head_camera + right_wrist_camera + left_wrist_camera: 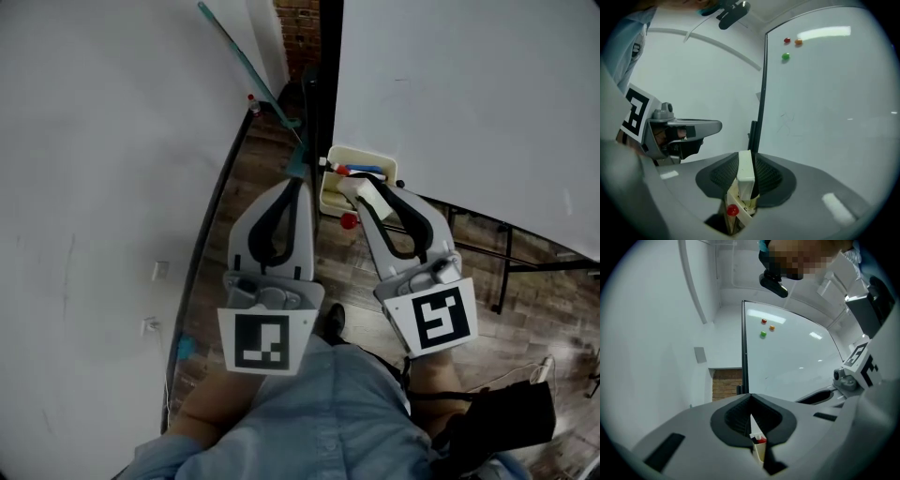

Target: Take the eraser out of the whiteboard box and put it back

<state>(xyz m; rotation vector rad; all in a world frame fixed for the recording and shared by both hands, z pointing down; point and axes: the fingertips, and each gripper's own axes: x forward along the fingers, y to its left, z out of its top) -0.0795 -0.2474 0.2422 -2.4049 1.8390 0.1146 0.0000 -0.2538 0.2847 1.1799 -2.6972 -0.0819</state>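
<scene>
A cream whiteboard box [330, 195] hangs at the whiteboard's [469, 103] lower left edge, with red- and blue-capped markers [354, 171] in it. My right gripper [364, 193] is shut on the white eraser [369, 196], holding it just above the box. In the right gripper view the eraser [746, 172] stands upright between the pads of the right gripper [746, 161], over the box [746, 213] and a red knob [732, 210]. My left gripper [298, 180] is shut on nothing, just left of the box. In the left gripper view its tips [750, 398] meet, and the box [759, 453] shows below.
A white wall [103, 169] runs along the left, with a teal pole [248, 70] leaning near it. The whiteboard's black stand [511, 262] crosses the wood floor [553, 309]. Three coloured magnets [785, 56] sit high on the board. A black bag [497, 422] hangs at my lower right.
</scene>
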